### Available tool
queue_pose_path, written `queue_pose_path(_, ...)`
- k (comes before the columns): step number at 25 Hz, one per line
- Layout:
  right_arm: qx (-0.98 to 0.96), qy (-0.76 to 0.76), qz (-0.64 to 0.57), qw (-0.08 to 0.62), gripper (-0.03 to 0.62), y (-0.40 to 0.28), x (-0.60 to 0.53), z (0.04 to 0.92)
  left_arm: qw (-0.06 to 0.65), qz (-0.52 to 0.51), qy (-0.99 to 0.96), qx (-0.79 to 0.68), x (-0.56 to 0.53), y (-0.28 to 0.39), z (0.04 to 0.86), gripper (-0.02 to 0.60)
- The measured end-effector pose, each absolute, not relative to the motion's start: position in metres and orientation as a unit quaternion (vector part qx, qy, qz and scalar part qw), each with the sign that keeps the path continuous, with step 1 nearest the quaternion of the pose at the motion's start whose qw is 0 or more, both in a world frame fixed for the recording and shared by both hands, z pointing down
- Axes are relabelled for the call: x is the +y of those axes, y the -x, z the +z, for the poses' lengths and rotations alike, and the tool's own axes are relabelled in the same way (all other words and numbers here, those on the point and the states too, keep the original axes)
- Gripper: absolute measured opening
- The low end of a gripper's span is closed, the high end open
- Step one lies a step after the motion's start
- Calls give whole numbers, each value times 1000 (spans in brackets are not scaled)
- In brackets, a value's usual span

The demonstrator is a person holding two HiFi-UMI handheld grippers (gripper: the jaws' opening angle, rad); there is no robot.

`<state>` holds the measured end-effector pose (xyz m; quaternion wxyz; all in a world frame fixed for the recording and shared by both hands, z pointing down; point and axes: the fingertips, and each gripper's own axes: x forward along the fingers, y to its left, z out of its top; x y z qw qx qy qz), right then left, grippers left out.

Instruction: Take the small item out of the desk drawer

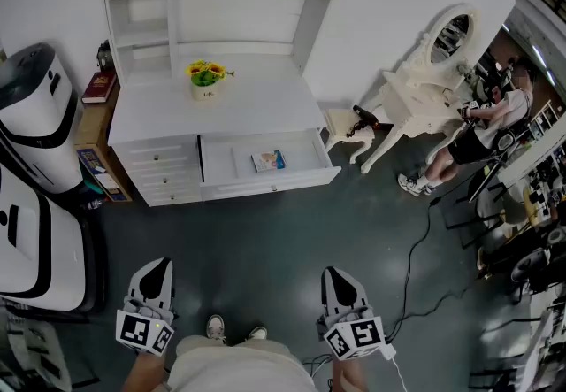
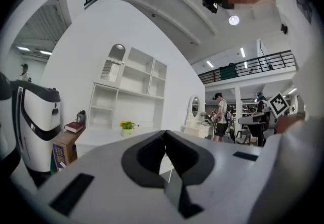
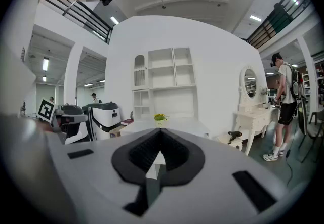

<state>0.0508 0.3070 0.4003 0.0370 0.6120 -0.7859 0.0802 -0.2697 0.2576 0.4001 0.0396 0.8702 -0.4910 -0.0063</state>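
Open drawer point(image 1: 265, 184), grippers low
My left gripper point(image 1: 156, 268) and right gripper point(image 1: 337, 276), at the frame's bottom, are closed on nothing; the small item point(image 1: 268, 160) lies in the drawer.

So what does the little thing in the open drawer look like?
Find the big white desk with shelves on top and a yellow flower pot. Its wide drawer, right of the small shut drawers, is pulled open. The small item is the flat blue-and-white packet, the only thing lying inside.

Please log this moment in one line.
drawer: open | small item: inside | left hand-held gripper: shut | right hand-held gripper: shut
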Motion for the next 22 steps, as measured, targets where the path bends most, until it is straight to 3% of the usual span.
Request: queue_pose_path(22,-807,-585,80,1,9,-90,364,395,16,-31,-851,-523,303,240,374,19)
